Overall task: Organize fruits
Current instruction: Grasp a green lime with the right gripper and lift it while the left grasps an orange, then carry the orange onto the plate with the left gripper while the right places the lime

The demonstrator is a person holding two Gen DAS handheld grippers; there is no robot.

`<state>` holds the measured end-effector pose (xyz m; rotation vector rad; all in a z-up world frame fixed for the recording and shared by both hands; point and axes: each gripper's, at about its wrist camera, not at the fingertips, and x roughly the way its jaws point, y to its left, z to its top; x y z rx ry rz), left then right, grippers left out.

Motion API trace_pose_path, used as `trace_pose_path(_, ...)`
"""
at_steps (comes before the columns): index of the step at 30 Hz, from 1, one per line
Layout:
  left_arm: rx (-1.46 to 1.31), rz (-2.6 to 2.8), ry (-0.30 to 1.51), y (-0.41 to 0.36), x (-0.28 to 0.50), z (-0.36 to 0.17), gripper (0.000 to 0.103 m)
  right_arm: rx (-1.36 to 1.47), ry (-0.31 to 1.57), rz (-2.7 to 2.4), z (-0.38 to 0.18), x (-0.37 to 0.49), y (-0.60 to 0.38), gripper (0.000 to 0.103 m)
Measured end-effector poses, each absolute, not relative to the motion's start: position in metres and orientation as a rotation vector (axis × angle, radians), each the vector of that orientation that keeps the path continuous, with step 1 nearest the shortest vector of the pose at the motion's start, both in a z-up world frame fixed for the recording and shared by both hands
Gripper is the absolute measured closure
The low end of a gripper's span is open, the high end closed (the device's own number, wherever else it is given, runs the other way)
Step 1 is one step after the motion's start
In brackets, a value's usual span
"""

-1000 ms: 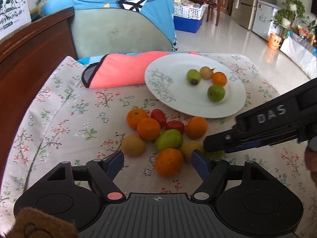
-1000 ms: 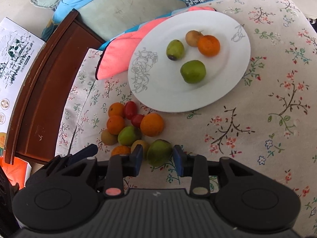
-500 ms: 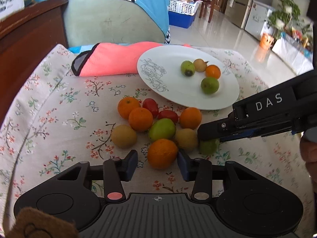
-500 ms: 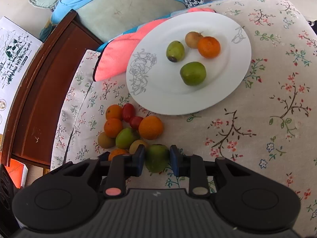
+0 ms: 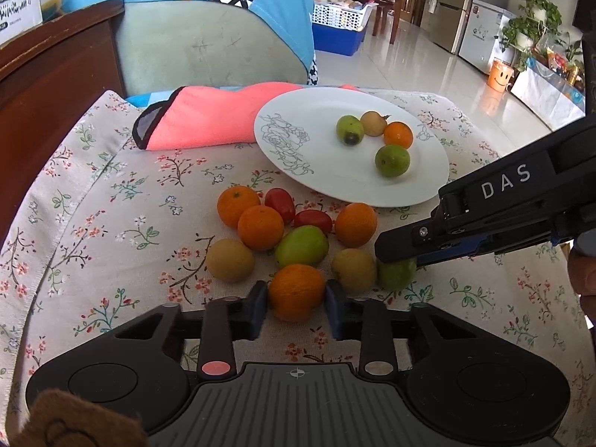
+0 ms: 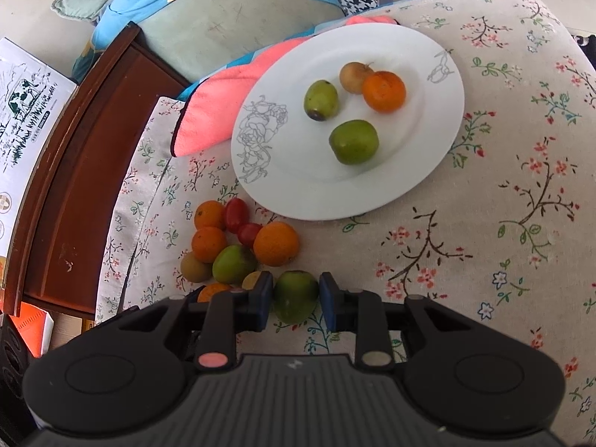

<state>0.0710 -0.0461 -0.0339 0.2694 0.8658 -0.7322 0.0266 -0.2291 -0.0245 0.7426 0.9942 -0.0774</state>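
A white plate [image 5: 327,186] [image 6: 409,171] holds several small fruits, green, tan and orange. In front of it a pile of loose fruits [image 5: 298,238] [image 6: 238,249] lies on the floral cloth. My left gripper [image 5: 296,303] has closed around the nearest orange [image 5: 296,290], pads touching its sides. My right gripper [image 6: 296,298] is shut on a green fruit [image 6: 296,296], which also shows under its finger in the left wrist view [image 5: 396,273]. Both fruits still rest on the cloth.
A pink cloth [image 5: 208,119] lies behind the plate on the left. A dark wooden rail [image 5: 48,104] borders the left side. A cushioned chair back [image 5: 208,48] stands behind. The cloth's right part [image 6: 503,223] holds nothing.
My left gripper moved forward and narrowed its fingers around the orange. My right gripper closed its fingers onto the green fruit.
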Motion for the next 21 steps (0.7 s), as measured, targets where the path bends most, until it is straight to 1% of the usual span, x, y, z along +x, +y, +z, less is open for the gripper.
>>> trace_pose_path(9, 0.2, -0.707, 0.862, -0.037, 0.073, -0.015, 0.074, 0.764, 0.95, -0.063, -0.013, 0.024, -0.239, 0.076)
trace_pose_path(21, 0.078, -0.663, 0.777, -0.037, 0.081, 0.024, 0.074, 0.8, 0.806, -0.033, 0.024, 0.022, -0.265, 0.075)
